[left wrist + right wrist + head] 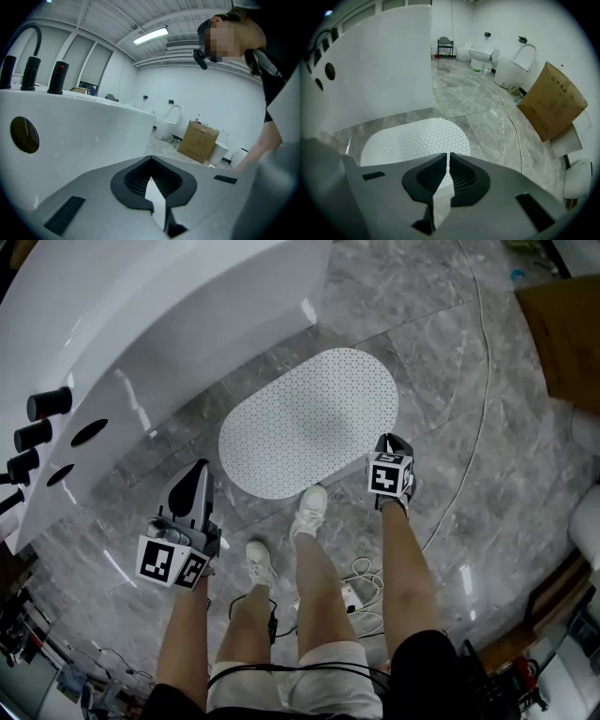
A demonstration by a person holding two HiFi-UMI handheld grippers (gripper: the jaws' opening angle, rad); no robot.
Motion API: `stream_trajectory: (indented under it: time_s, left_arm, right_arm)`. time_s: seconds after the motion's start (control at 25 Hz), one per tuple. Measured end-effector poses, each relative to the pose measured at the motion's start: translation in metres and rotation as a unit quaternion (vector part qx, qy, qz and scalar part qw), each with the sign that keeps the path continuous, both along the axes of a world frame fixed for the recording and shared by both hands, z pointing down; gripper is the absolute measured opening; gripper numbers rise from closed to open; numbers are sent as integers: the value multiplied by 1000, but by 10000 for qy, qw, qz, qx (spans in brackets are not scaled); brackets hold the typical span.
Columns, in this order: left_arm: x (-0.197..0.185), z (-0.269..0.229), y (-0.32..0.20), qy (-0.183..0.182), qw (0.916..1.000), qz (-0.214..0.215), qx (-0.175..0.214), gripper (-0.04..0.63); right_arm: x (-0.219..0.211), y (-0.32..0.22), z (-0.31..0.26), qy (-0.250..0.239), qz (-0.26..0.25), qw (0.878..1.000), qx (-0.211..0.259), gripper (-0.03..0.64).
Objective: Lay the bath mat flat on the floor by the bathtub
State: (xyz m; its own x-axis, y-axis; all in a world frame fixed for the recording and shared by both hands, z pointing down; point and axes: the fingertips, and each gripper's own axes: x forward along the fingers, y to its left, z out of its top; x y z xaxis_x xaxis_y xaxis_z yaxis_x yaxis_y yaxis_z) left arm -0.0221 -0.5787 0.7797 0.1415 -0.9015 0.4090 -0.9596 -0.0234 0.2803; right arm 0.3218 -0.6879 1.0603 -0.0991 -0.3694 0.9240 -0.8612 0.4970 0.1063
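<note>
The white dotted oval bath mat lies flat on the grey marble floor beside the white bathtub. My left gripper hovers over bare floor just left of the mat's near end. It is shut and holds nothing. In the left gripper view a sliver of mat shows behind the closed jaws, with the tub wall in front. My right gripper sits at the mat's near right edge, shut and empty. The right gripper view looks over the mat.
The person's white shoes stand at the mat's near edge. A cable runs across the floor to a plug block. A cardboard box stands at the right. Black taps line the tub rim. Toilets stand further off.
</note>
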Motion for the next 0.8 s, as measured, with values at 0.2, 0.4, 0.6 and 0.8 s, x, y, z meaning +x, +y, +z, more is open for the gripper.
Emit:
stream_trajectory:
  time_s: [0.2, 0.4, 0.6, 0.8]
  left_arm:
    - [-5, -28, 27, -28, 9998, 56, 199, 14]
    - [-24, -53, 69, -127, 9996, -58, 253, 14]
    - [-42, -79, 114, -134, 9991, -220, 326, 14]
    - [-57, -122, 149, -157, 9978, -281, 571, 14]
  right_arm:
    - [-31, 23, -60, -977, -125, 9940, 481, 29]
    - [-76, 56, -137, -1970, -220, 9751, 990, 29]
    - [-119, 95, -221, -2675, -642, 9506, 1437, 29]
    - [-139, 133, -301, -2753, -1082, 9372, 1848, 29]
